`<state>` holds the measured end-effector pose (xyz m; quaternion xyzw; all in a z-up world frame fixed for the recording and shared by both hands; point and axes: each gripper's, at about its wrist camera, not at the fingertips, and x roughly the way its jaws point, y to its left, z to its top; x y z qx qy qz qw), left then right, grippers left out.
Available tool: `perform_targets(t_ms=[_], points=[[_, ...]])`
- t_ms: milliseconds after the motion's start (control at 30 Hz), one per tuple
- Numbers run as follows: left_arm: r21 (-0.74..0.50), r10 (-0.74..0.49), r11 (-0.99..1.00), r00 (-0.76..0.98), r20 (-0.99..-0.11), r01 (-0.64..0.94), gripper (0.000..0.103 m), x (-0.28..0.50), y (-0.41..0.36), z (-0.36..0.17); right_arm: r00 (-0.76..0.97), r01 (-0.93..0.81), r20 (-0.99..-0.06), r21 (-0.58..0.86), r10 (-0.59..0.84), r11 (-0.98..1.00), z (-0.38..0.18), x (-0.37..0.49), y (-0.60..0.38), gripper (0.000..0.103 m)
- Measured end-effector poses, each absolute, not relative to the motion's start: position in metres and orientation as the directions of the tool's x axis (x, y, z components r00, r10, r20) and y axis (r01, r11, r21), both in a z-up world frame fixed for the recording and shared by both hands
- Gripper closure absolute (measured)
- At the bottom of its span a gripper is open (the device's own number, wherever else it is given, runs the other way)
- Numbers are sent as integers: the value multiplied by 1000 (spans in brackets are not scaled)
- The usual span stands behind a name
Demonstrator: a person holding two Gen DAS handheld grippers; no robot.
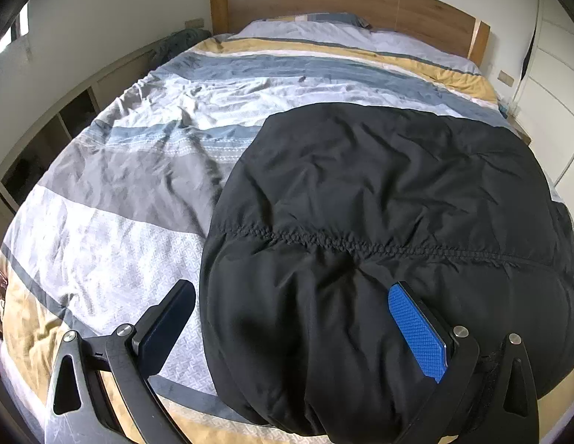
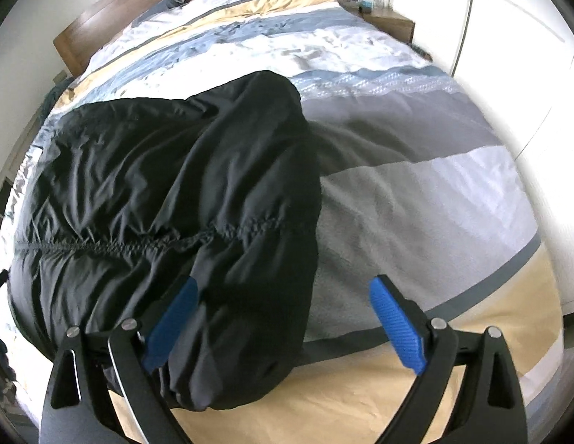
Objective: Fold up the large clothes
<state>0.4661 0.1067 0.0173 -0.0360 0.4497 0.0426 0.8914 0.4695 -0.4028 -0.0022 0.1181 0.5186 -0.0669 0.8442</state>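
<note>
One black garment (image 1: 379,199) in play, a large padded piece with one gathered seam line running across it. It lies on the striped duvet (image 1: 131,185) of one bed, toward the foot end; in the left wrist view it fills the right half of the frame, in the right wrist view the left half.

Two grippers counted, one per hand. My left gripper (image 1: 290,318) has its fingers spread wide apart. Its near finger pad (image 1: 416,333), blue and textured, sits over the black fabric; the other finger sits over the bare duvet just beside the garment's left edge. The garment's near left corner bulges up between the two fingers. I cannot tell whether either pad actually touches cloth.

My right gripper (image 2: 283,314) is likewise spread wide. Two blue pads visible: the left one at the fabric, partly covered by a fold, the right one over grey and yellow duvet, apart from the garment. The garment's near right corner hangs rounded between them, unclamped.

One wooden headboard (image 1: 342,3) at the far end. One pillow (image 1: 324,22) against it, edge only. One small wooden nightstand (image 2: 390,24) at the far right of the bed, with small items on top, too blurred to count.
</note>
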Motion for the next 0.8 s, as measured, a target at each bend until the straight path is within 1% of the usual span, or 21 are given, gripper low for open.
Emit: perform_targets(t_ms=[100, 167, 267, 433, 567, 667, 800], points=[[-38, 29, 994, 590, -807, -100, 0, 467, 108, 16, 441, 232, -897, 127, 12, 964, -6, 474, -406, 6], [-49, 19, 994, 585, -811, -99, 0, 470, 112, 13, 431, 235, -902, 94, -17, 967, -9, 477, -407, 6], [-57, 14, 993, 575, -818, -105, 0, 474, 118, 9, 435, 240, -900, 142, 24, 960, -15, 480, -410, 6], [-62, 18, 990, 561, -828, -124, 0, 484, 128, 3, 426, 239, -904, 156, 41, 958, -22, 487, -413, 6], [-84, 0, 988, 549, -836, -128, 0, 491, 134, -2, 429, 245, -900, 201, 80, 949, -27, 491, -417, 6], [-138, -49, 982, 538, -841, -126, 0, 497, 144, -8, 426, 240, -899, 224, 105, 945, -32, 496, -419, 6], [-295, -207, 950, 499, -842, -103, 0, 510, 161, -22, 417, 234, -898, 258, 143, 938, -41, 502, -422, 4]])
